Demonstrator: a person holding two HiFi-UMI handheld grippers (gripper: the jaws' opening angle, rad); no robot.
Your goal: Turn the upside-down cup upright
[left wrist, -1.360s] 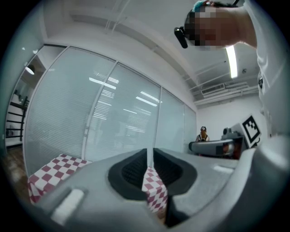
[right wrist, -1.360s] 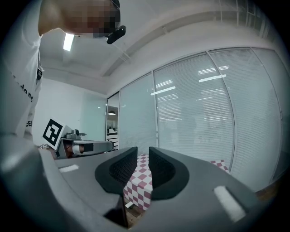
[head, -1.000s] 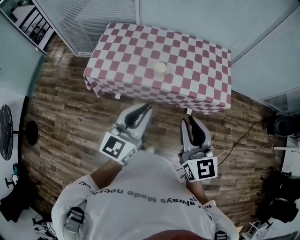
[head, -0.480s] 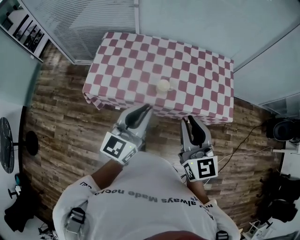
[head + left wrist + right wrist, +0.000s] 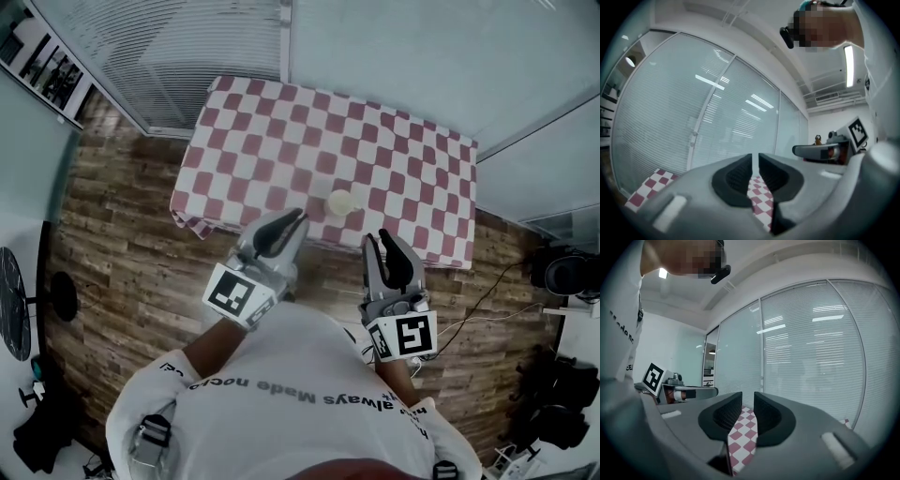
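A pale yellowish cup (image 5: 341, 202) stands on a table with a red-and-white checked cloth (image 5: 281, 141), near its front edge. Whether it is upside down I cannot tell from here. My left gripper (image 5: 298, 217) hangs just short of the table's front edge, left of the cup. My right gripper (image 5: 378, 240) is over the floor, below and right of the cup. Both point level toward the table, jaws nearly together with nothing between them. The left gripper view (image 5: 755, 157) and the right gripper view (image 5: 748, 397) show only checked cloth past the pads, no cup.
Glass walls with blinds (image 5: 197, 47) run behind the table. The floor is wood planks (image 5: 122, 253). A cable (image 5: 487, 291) trails over the floor at the right toward dark equipment (image 5: 562, 272). A black round stool base (image 5: 14, 300) is at the far left.
The table and cup have slid down and nearer in the head view as I walk toward them. Both grippers have advanced together, from over the floor to the table's front edge, jaws unchanged.
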